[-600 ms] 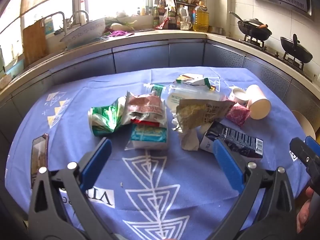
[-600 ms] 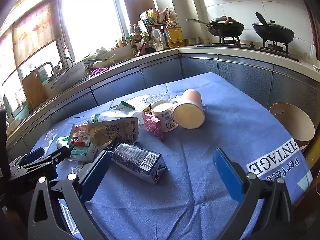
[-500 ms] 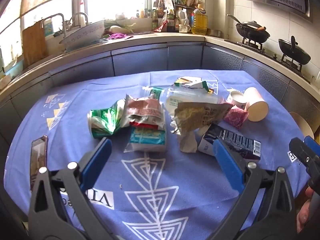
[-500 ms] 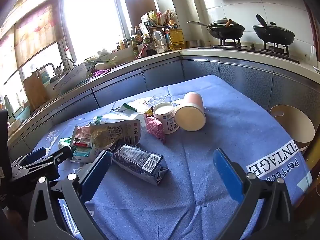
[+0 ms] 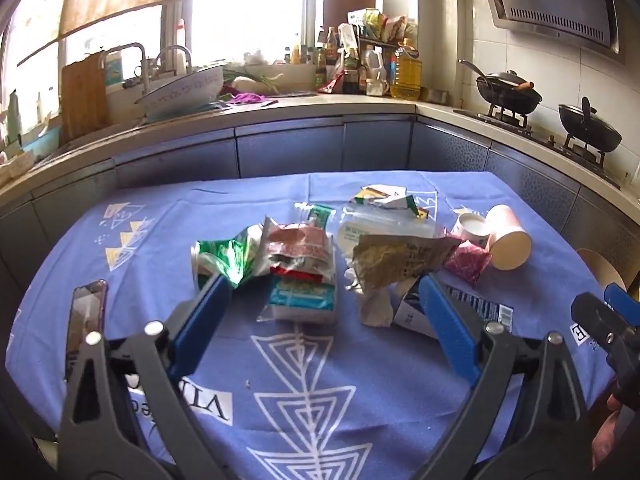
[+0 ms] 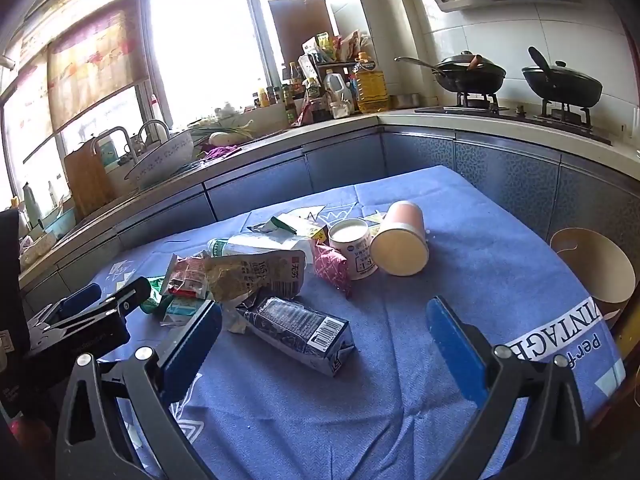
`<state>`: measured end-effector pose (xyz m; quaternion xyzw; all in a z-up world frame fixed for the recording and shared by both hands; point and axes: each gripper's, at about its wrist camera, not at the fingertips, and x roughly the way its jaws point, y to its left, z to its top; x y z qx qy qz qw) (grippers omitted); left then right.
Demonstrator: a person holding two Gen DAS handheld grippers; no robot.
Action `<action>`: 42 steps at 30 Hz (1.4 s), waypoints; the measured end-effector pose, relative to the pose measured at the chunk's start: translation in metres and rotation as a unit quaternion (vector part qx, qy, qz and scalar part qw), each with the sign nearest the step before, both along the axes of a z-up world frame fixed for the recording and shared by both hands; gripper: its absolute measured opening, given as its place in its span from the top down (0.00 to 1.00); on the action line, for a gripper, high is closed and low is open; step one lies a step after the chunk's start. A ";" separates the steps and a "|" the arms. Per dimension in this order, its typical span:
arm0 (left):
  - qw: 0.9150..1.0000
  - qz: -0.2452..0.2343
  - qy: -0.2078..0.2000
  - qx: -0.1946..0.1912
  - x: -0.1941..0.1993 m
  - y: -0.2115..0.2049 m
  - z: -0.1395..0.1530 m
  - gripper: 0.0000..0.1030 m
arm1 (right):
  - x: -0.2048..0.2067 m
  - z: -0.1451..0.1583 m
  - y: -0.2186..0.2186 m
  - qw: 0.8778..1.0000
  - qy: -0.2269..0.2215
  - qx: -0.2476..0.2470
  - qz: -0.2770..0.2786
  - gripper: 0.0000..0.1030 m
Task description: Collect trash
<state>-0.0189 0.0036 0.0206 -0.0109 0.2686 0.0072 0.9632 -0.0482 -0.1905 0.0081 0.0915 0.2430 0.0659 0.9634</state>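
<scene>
Trash lies heaped mid-table on a blue cloth [image 5: 320, 380]: a green foil wrapper [image 5: 226, 256], a red and teal snack packet [image 5: 300, 276], a brown pouch [image 5: 400, 260], a dark drink carton [image 6: 304, 332], a pink wrapper [image 6: 330, 266], a white yogurt cup [image 6: 354, 248] and a tipped paper cup [image 6: 402, 244]. My left gripper [image 5: 324, 312] is open and empty, above the cloth in front of the heap. My right gripper [image 6: 324, 336] is open and empty, with the carton showing between its fingers.
A phone [image 5: 86, 320] lies on the cloth at the left. A round brown paper bin [image 6: 596, 268] stands off the table's right edge. Kitchen counters ring the table, with a sink [image 5: 180, 88] behind and two woks [image 6: 516, 76] on the stove.
Both grippers have drifted slightly, so the heap sits a little lower in each view. Nothing was taken hold of.
</scene>
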 end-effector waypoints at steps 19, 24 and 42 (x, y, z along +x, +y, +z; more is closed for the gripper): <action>1.000 0.023 -0.011 -0.001 -0.017 0.021 -0.019 0.11 | -0.007 -0.001 0.019 0.999 -0.005 -0.009 0.038 0.12; 1.000 0.028 0.005 -0.004 -0.023 0.032 -0.027 0.11 | -0.003 -0.006 0.022 0.999 0.004 -0.005 0.050 0.15; 0.999 -0.016 0.027 0.008 -0.006 0.004 -0.026 0.11 | 0.001 -0.017 0.019 0.998 0.024 -0.005 0.060 0.27</action>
